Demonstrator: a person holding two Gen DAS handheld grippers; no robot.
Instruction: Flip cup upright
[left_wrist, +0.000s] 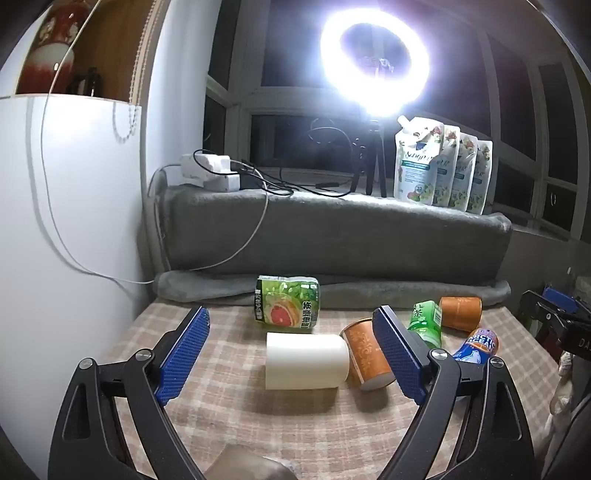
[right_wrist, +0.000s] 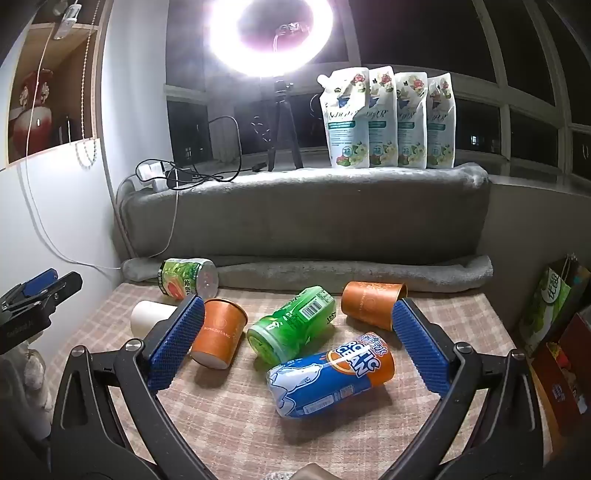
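A white cup (left_wrist: 306, 360) lies on its side on the checked tablecloth (left_wrist: 258, 424), between the open jaws of my left gripper (left_wrist: 291, 354); it also shows in the right wrist view (right_wrist: 149, 317). An orange cup (left_wrist: 367, 356) stands upside down right of it, also in the right wrist view (right_wrist: 219, 338). A second orange cup (left_wrist: 460, 313) lies on its side at the back right, also in the right wrist view (right_wrist: 371, 304). My right gripper (right_wrist: 295, 343) is open and empty above the cans.
A grapefruit can (left_wrist: 288, 304), a green tea can (right_wrist: 291, 326) and a blue and orange can (right_wrist: 330, 380) lie on the cloth. A grey blanket-covered ledge (left_wrist: 332, 229) holds a ring light (left_wrist: 375, 62), pouches (left_wrist: 441, 166) and chargers. Boxes (right_wrist: 557, 332) stand at the right.
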